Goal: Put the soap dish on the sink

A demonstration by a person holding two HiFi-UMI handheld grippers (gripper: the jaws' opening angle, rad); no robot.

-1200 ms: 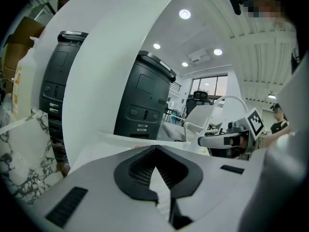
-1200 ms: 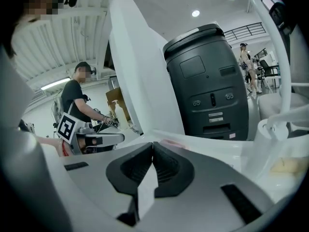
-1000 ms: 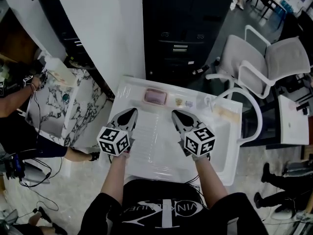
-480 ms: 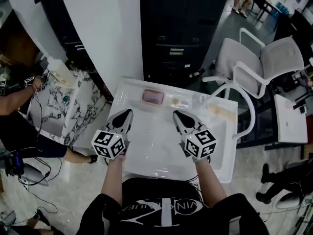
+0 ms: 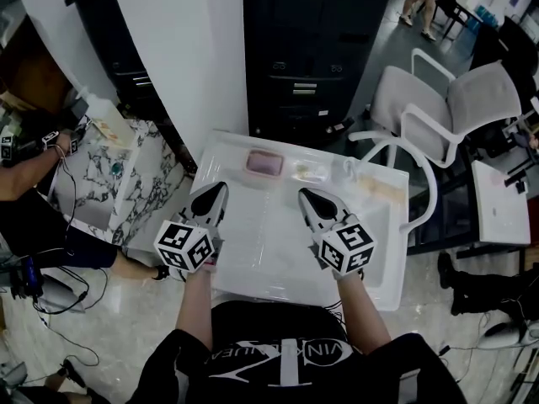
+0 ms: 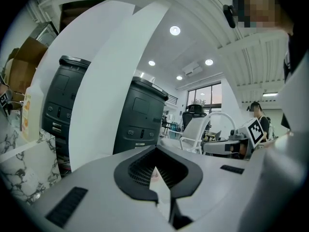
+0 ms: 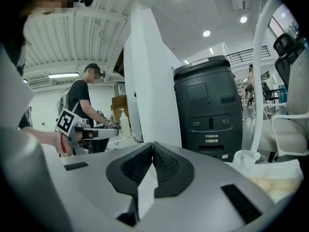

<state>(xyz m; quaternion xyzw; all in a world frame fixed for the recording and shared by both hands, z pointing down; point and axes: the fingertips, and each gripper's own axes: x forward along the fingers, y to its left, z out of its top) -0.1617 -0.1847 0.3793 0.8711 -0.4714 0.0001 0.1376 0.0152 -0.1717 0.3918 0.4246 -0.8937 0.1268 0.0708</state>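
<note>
The pink soap dish [image 5: 264, 163] rests on the back ledge of the white sink [image 5: 253, 268], left of the tap's base. My left gripper [image 5: 221, 188] hovers over the sink's ribbed drainer, just short of the dish, shut with nothing in it. My right gripper [image 5: 305, 196] hangs beside it to the right, also shut and empty. In the left gripper view the jaws [image 6: 155, 167] meet at their tips, and the right gripper's marker cube [image 6: 255, 131] shows at the right. In the right gripper view the pads [image 7: 152, 154] are pressed together.
A white arched tap [image 5: 418, 178] curves over the basin, with small items [image 5: 310, 172] and a yellowish pad [image 5: 383, 192] on the ledge. A dark cabinet [image 5: 312, 49] stands behind, a white chair [image 5: 455, 108] at right, and a marble counter [image 5: 126, 171] with a person's arm [image 5: 29, 168] at left.
Both grippers have lifted a little over the sink and stayed shut and empty. The soap dish has not moved.
</note>
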